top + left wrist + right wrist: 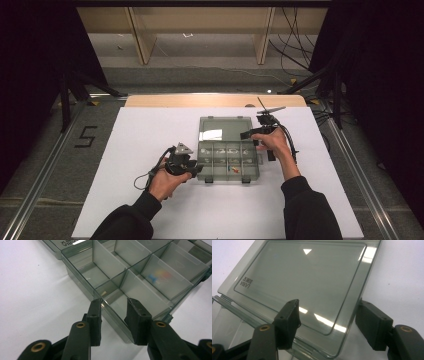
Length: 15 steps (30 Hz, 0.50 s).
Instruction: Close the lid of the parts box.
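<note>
Holding box wall at table middle with left tool, jaws straddling; right tool half-wide around open lid corner; next, probably grip and swing lid shut

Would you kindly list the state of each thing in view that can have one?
Compartment box: open, flat on the table.
Lid: folded back, lying flat behind the box.
Left gripper: jaws straddling the box's side wall, one outside, one inside a compartment.
Right gripper: jaws open around the lid's edge, not pressing.
</note>
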Tool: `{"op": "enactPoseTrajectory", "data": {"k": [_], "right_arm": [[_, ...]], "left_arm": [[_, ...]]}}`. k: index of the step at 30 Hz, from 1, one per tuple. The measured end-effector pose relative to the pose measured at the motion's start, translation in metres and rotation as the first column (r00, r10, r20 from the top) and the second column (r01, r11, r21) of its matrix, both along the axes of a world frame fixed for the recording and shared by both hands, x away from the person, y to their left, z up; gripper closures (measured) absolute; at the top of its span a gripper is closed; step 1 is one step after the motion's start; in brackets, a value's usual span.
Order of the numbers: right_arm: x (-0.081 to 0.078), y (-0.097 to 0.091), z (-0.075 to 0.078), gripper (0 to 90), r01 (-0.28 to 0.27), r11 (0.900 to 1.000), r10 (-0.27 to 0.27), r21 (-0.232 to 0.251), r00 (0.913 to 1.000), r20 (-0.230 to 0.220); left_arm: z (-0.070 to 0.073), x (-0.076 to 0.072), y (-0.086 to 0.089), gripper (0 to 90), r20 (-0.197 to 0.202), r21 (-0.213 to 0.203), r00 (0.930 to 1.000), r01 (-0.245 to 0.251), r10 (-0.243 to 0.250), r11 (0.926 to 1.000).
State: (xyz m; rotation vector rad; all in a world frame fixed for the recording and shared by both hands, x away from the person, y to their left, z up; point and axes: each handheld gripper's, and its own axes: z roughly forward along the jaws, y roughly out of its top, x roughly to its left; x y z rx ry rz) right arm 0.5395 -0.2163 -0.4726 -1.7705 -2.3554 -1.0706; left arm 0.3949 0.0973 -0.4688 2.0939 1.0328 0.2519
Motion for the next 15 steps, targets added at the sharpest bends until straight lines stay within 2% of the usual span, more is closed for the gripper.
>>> {"op": "enactPoseTrajectory", "data": {"k": [4, 5, 6, 8, 10, 11, 12, 15], "right_arm": [[-0.002, -0.001, 0.002, 41.9, 0.003, 0.9999, -0.003, 0.016, 0.9999, -0.014], [-0.002, -0.003, 0.002, 43.6, -0.002, 0.9999, 0.001, 0.012, 0.9999, 0.013], [-0.003, -0.003, 0.004, 46.2, 0.010, 0.9998, -0.010, 0.016, 0.9999, 0.004], [-0.004, -0.006, 0.005, 50.4, 0.004, 0.9998, -0.005, 0.017, 0.9991, 0.041], [-0.006, -0.008, 0.008, 55.2, 0.018, 0.9997, -0.019, 0.015, 0.9986, 0.050], [-0.005, -0.010, 0.007, 57.5, 0.008, 0.9999, -0.009, 0.015, 0.9959, 0.090], [-0.006, -0.012, 0.009, 59.7, 0.006, 0.9997, -0.008, 0.024, 0.9962, 0.087], [-0.009, -0.016, 0.011, 65.8, 0.014, 0.9986, -0.020, 0.051, 0.9928, 0.118]], "left_arm": [[0.000, 0.000, 0.000, 65.1, 0.006, 0.005, 1.0000, 0.006, -0.006, 1.0000], [0.000, 0.000, 0.000, 65.1, 0.007, 0.007, 1.0000, 0.006, -0.006, 1.0000], [0.000, 0.000, 0.000, 65.1, 0.004, 0.004, 1.0000, 0.002, -0.003, 1.0000], [0.000, 0.000, 0.000, 65.1, 0.002, 0.003, 1.0000, -0.001, 0.001, 1.0000], [0.000, 0.000, 0.000, 65.1, 0.008, 0.010, 0.9999, 0.006, -0.006, 0.9999], [0.000, 0.000, 0.000, 65.1, 0.006, 0.007, 1.0000, 0.004, -0.004, 1.0000], [0.000, 0.000, 0.000, 65.1, 0.006, 0.007, 1.0000, 0.004, -0.004, 1.0000], [0.000, 0.001, 0.001, 65.1, 0.011, 0.012, 0.9999, 0.009, -0.009, 0.9999]]}}
